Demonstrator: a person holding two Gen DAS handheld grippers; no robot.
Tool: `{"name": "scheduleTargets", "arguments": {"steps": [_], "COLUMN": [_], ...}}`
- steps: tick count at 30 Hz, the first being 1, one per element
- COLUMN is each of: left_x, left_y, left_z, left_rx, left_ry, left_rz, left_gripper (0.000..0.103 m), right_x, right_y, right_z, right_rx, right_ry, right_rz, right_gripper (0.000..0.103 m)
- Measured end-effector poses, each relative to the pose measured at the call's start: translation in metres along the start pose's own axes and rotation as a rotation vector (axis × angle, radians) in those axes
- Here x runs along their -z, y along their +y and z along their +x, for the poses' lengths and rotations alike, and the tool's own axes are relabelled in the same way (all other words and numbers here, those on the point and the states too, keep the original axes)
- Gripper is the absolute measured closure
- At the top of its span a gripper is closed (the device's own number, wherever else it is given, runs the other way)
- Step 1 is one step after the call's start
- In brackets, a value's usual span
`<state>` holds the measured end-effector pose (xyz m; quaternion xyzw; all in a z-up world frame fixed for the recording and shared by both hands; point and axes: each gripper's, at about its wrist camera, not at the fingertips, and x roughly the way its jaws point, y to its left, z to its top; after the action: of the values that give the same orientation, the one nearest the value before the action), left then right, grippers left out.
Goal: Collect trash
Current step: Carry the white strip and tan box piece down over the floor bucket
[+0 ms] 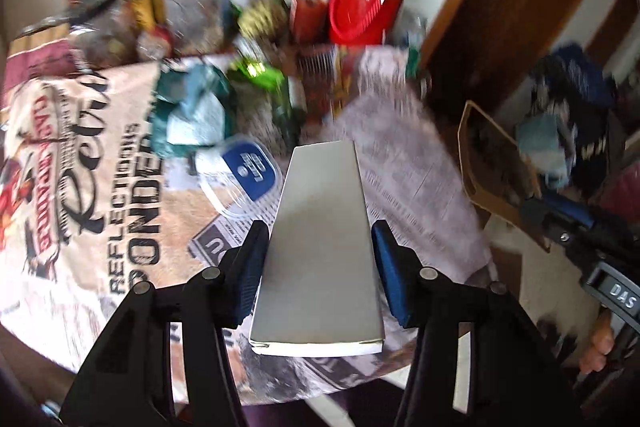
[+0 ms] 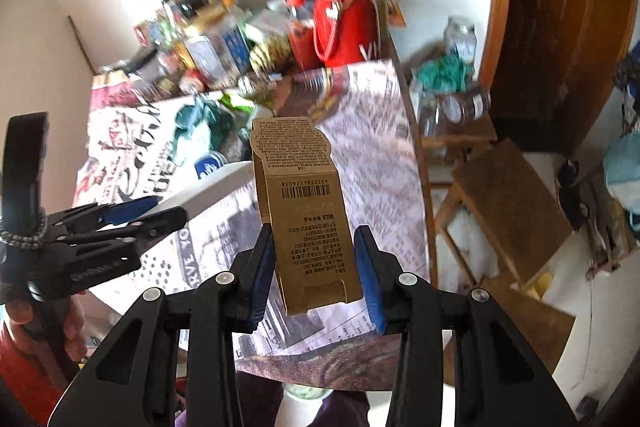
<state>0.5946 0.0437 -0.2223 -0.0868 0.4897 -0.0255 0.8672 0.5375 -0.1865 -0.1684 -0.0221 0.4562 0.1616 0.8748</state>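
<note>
Room: cluttered corner by a pale wall, counter [image 1: 120, 155] covered in newspaper, with bottles and a red jug [image 2: 344, 23] jammed up at the far end.
Left hand-held gripper [image 1: 320, 259]: jaws roughly half open and pinched onto a flat white box [image 1: 320, 247], one blue pad on each long side; looked lifted clear of the newspaper.
Right hand-held gripper [image 2: 316, 271]: narrower gap, clamped on a tan carton [image 2: 304, 211] with a barcode, flattened, sticking up and away from the fingers, also off the surface.
Where the trash was: both pieces in the air above the near end of the counter, the two tools just beside each other.
Still lying there: a crumpled teal wrapper [image 1: 192, 115], a clear lid with a blue label [image 1: 244, 179] and some green foil [image 1: 260, 75] further back.
Progress: I'd guess partway, two items picked up but not yet dropped anywhere, and I couldn't spot a bin for sure. A few scraps were left to grab.
</note>
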Motion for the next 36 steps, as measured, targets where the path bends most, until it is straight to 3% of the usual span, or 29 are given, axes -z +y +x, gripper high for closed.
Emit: {"name": "scheduleTargets", "arguments": {"steps": [8, 18, 23, 36], "left_x": [0.008, 0.034, 0.064, 0.186], "left_y": [-0.014, -0.009, 0.003, 0.043], "left_z": [-0.087, -0.182, -0.213, -0.289], "left_rx": [-0.043, -0.057, -0.058, 0.016], "left_ry": [-0.197, -0.382, -0.394, -0.387], "left_rz": [-0.071, -0.05, -0.008, 0.031], "left_gripper": [0.051, 0.051, 0.051, 0.051], "right_x": [-0.011, 0.007, 0.032, 0.146], "right_y": [0.017, 0.055, 0.079, 0.15], "right_z": [-0.048, -0.116, -0.142, -0.181], "right_rx": [-0.044, -0.035, 0.0, 0.034], "right_ry": [-0.119, -0.279, -0.315, -0.306], "right_rz": [-0.075, -0.071, -0.031, 0.026], "right_gripper": [0.067, 0.067, 0.067, 0.067]}}
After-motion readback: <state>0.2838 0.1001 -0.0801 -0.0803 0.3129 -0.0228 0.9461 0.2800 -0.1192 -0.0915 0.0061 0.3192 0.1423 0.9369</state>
